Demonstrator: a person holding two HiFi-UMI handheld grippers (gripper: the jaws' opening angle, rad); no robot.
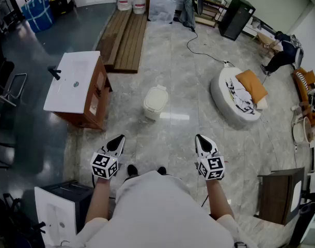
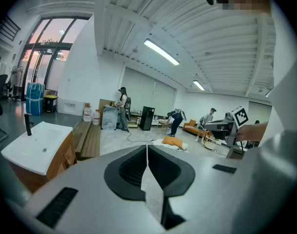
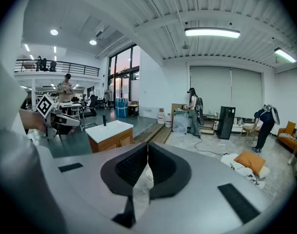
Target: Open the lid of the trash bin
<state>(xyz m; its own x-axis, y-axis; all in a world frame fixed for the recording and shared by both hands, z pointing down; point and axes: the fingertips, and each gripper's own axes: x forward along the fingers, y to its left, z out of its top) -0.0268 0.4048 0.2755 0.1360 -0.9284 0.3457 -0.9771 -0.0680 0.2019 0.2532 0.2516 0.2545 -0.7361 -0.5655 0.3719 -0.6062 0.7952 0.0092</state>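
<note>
The trash bin (image 1: 156,102) is small and cream-coloured. It stands on the marble floor ahead of me in the head view, and its lid is down. My left gripper (image 1: 120,138) is held low, short of the bin and to its left, with its jaws shut on nothing. My right gripper (image 1: 199,137) is short of the bin and to its right, also shut and empty. In the left gripper view the left gripper (image 2: 147,148) has its black pads closed together. The right gripper (image 3: 147,146) looks the same in its own view. Neither gripper touches the bin.
A wooden cabinet with a white sink top (image 1: 75,81) stands left of the bin. Wooden planks (image 1: 124,31) lie beyond it. A round white cushion bed with an orange pillow (image 1: 235,95) is at the right, and a cable (image 1: 199,48) crosses the floor. Another cabinet (image 1: 278,193) stands at the near right.
</note>
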